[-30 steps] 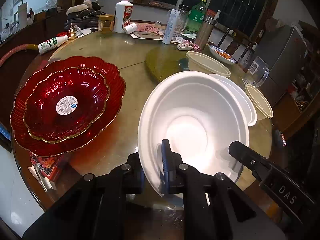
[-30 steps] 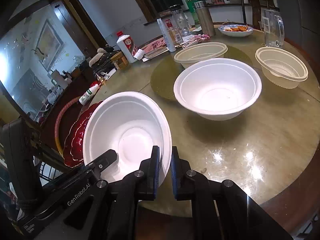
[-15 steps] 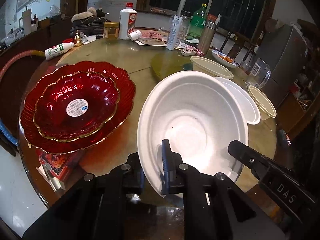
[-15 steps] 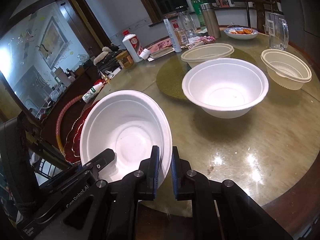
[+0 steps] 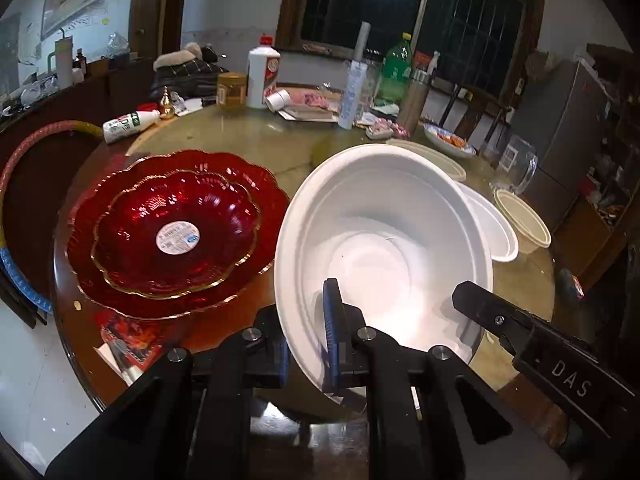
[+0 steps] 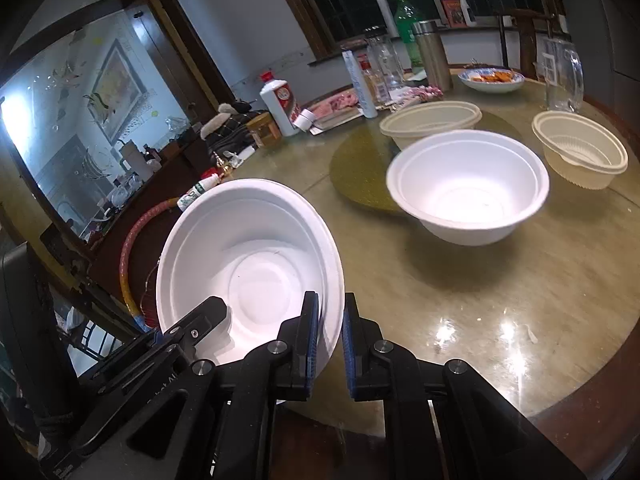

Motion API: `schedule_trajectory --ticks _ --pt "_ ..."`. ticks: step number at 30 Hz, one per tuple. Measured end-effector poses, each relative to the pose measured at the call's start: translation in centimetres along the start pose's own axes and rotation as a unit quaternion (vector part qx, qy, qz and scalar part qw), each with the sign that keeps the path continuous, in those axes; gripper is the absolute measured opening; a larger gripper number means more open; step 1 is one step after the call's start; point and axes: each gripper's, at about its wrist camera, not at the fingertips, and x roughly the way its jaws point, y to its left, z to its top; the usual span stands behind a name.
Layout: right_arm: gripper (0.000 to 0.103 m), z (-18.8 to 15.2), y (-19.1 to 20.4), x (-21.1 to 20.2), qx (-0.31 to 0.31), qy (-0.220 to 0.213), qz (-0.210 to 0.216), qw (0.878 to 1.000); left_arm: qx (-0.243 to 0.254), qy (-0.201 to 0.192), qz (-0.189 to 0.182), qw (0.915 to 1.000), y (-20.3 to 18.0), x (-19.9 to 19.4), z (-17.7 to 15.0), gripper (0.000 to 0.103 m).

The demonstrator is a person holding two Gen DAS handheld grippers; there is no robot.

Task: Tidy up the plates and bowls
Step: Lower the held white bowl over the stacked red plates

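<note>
Both grippers are shut on the near rim of one white foam bowl [image 5: 384, 240], held tilted above the table's front edge. My left gripper [image 5: 306, 344] pinches its left side; my right gripper [image 6: 330, 344] pinches its right side, where the same bowl [image 6: 248, 272] shows. A second white bowl [image 6: 468, 188] stands on the table ahead. Two stacked red glass plates [image 5: 176, 228] lie to the left. Two beige plastic bowls [image 6: 580, 152] [image 6: 432, 118] stand further back.
The round glass-topped table [image 6: 500, 300] carries a turntable mat [image 6: 360, 176], bottles [image 5: 262, 72], a thermos [image 6: 434, 56], a glass jug [image 6: 564, 76] and a dish of food [image 6: 490, 78] at the back. A hoop [image 5: 24, 148] leans at the left.
The held bowl has risen and tilted more upright, both grippers still on its rim. The red plates and second white bowl now sit further from the cameras.
</note>
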Motion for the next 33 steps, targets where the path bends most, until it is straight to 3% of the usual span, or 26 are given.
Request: schedule_trajectory --ticks 15,23,33 --pt "0.012 0.6 3.1 1.4 -0.026 -0.012 0.013 0.999 -0.007 -0.052 0.020 0.9984 2.5 -1.6 0.7 0.012" --pt "0.012 1.2 6.5 0.9 -0.058 -0.035 0.009 0.998 -0.024 -0.085 0.014 0.9960 4.8 -3.2 1.6 0.012" --pt "0.013 1.8 11.5 2.0 -0.089 -0.039 0.012 0.995 -0.042 -0.099 0.016 0.9941 9.0 -4.4 2.8 0.012"
